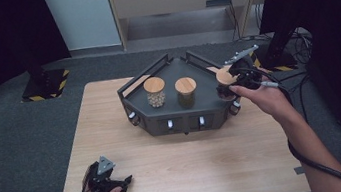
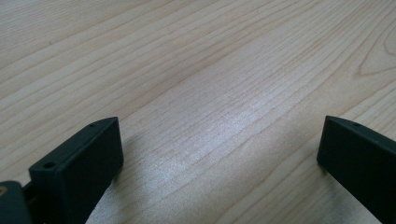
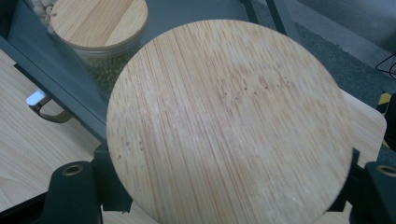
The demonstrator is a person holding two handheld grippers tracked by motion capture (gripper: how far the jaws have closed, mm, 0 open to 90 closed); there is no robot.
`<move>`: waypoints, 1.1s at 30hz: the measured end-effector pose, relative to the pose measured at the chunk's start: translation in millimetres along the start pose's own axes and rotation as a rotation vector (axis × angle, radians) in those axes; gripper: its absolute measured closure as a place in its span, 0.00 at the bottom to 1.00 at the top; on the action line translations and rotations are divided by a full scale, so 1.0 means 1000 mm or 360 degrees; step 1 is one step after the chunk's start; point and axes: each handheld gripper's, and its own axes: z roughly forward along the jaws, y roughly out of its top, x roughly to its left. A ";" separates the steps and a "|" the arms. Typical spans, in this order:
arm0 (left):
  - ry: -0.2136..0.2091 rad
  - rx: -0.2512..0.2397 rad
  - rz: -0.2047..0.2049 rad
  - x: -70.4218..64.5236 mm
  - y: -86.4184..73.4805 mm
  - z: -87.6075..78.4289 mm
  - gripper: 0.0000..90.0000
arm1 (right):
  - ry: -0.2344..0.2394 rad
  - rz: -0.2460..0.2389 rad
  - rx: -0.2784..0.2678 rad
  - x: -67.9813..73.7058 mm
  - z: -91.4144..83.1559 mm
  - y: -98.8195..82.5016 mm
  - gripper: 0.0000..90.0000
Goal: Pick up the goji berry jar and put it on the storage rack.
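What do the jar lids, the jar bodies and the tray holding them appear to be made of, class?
The held jar's lid looks like bamboo or light wood, matt: fine straight grain lines with small dark flecks. The jar bodies, such as the left jar, look like clear glass or plastic: pale contents show through. The tray seems dark grey metal or plastic, matt; the look leaves it open.

The jar (image 1: 226,85) in my right tongs (image 1: 230,87) has a round bamboo lid (image 3: 229,121), stands upright, and sits at the right end of the dark tray (image 1: 172,121).
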 end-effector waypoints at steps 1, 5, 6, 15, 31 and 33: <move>0.0000 0.0000 0.0000 0.000 0.000 0.000 0.00 | 0.0000 -0.0004 -0.0001 0.000 0.001 0.001 0.29; 0.0000 0.0000 0.0000 0.000 0.000 0.000 0.00 | 0.0002 -0.0002 0.0003 -0.001 0.006 0.004 0.29; 0.0000 0.0000 0.0000 0.000 0.000 0.000 0.00 | 0.0001 -0.0001 0.0004 0.000 0.007 0.004 0.29; 0.0000 0.0000 0.0000 0.000 0.000 0.000 0.00 | 0.0004 0.0012 -0.0004 -0.001 0.014 0.009 0.29; 0.0000 0.0000 0.0000 0.000 0.000 0.000 0.00 | 0.0016 0.0034 -0.0004 0.000 0.032 0.012 0.29; 0.0000 0.0000 0.0000 0.000 0.000 0.000 0.00 | 0.0017 0.0039 0.0000 0.000 0.035 0.013 0.29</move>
